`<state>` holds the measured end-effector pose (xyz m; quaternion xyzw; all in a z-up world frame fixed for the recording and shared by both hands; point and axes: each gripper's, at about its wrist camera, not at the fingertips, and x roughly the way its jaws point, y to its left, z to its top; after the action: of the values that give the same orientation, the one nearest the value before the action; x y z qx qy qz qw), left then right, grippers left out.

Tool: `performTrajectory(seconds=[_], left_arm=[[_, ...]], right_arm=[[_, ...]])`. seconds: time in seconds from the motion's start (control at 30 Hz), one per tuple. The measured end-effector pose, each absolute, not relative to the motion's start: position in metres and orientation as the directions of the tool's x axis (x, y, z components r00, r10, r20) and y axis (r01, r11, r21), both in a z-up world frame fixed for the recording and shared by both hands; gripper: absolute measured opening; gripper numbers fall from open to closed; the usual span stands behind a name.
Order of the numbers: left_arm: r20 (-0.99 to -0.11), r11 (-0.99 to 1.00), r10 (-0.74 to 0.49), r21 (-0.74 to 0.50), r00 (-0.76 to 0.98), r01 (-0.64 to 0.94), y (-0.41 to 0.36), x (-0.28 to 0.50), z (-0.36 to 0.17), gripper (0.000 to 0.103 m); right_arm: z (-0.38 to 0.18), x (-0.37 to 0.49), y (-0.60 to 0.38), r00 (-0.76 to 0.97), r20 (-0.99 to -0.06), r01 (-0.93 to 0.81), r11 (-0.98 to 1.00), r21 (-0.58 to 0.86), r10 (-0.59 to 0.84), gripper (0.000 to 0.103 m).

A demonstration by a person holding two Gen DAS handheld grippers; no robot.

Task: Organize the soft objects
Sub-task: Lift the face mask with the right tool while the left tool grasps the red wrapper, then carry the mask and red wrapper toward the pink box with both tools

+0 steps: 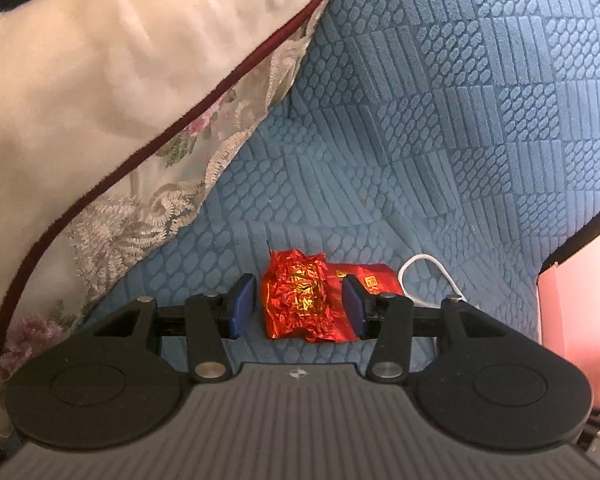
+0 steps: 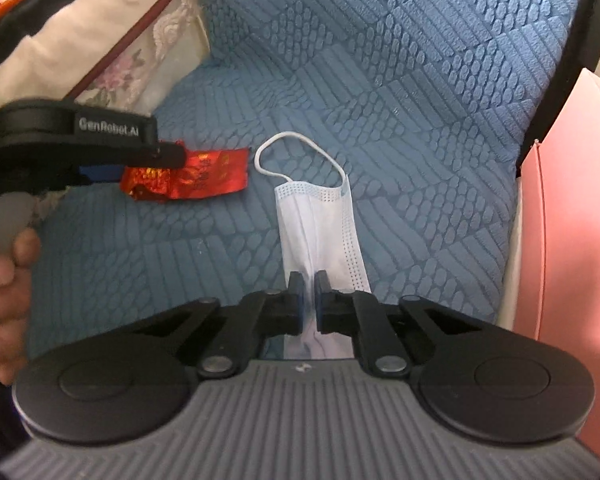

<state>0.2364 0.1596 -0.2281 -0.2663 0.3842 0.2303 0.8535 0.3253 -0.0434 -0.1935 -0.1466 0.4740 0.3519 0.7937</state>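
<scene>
A crumpled red foil wrapper lies on the blue quilted cover. My left gripper stands open astride it, one blue pad on each side and a sliver of cover showing by the left pad. In the right wrist view the same left gripper hovers over the wrapper. A pale blue face mask lies lengthwise ahead of my right gripper, which is shut on the mask's near end. The mask's white ear loop lies flat on the cover and also shows in the left wrist view as a white loop.
A cream pillow with maroon piping and floral embroidery leans at the left, pillow. A pink box stands along the right edge of the cover, past a black frame bar. A hand holds the left gripper's handle.
</scene>
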Motion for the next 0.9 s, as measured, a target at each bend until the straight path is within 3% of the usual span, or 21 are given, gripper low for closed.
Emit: performTrajectory(seconds=[0.13,0.2,0.3,0.7,0.9], left_arm=[[-0.778,0.763,0.190,-0.266,0.599,-0.588,0.158,0.236,-0.229,0.051],[-0.778,0.777,0.202,-0.243,0.595,-0.581,0.156,0.237,-0.230,0.043],[-0.776,0.797,0.227,-0.200,0.589,-0.570,0.151,0.240,-0.231,0.039],[-0.758,0.837,0.224,-0.172,0.613,-0.519,0.142,0.236,-0.227,0.039],[-0.759,0.839,0.163,-0.230,0.630,-0.494,0.137,0.224,-0.217,0.039]], right_arm=[[-0.183,0.331,-0.054,0.327,-0.830,-0.668,0.731,0.135,0.452,0.009],[-0.180,0.333,-0.059,0.347,-0.824,-0.655,0.744,0.129,0.448,0.009],[-0.182,0.337,-0.066,0.361,-0.830,-0.627,0.769,0.122,0.425,0.009],[-0.184,0.333,-0.072,0.342,-0.835,-0.626,0.767,0.140,0.432,0.009],[-0.176,0.325,-0.075,0.339,-0.826,-0.627,0.763,0.159,0.450,0.009]])
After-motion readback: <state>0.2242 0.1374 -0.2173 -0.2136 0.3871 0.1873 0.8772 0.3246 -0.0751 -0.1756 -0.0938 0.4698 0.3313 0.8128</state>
